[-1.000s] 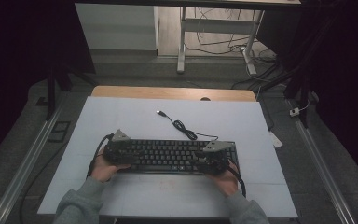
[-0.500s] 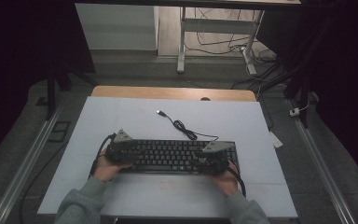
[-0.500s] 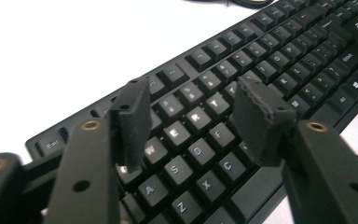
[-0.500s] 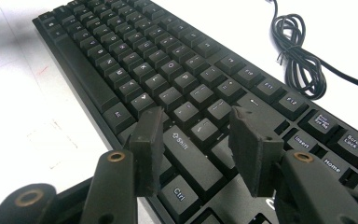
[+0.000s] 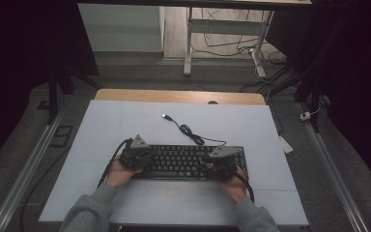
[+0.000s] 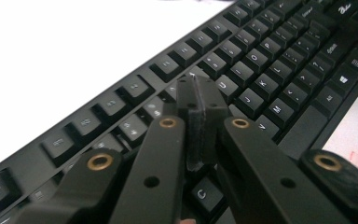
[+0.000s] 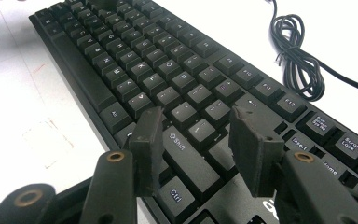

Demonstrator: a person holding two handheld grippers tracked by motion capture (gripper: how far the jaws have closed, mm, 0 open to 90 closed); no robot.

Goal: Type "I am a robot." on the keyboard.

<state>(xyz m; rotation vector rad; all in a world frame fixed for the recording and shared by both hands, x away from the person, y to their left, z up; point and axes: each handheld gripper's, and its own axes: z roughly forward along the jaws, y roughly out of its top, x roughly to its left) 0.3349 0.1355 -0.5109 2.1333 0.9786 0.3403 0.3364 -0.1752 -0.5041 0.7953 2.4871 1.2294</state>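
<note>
White sheeting covers the table; the keyboard lies near its front edge, cable trailing loose behind. Left tool, pads pressed together, pokes at keys left of centre. Right tool, spread, hovers over Shift. Typing looks underway; progress can't be judged.

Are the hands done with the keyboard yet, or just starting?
Midway, it seems. Done: the keyboard lies flat on the table. In hand: the left tongs, shut, sit over the letter keys; the right tongs, open, hover above the Shift key. Left: the coiled cable lies unplugged.
</note>
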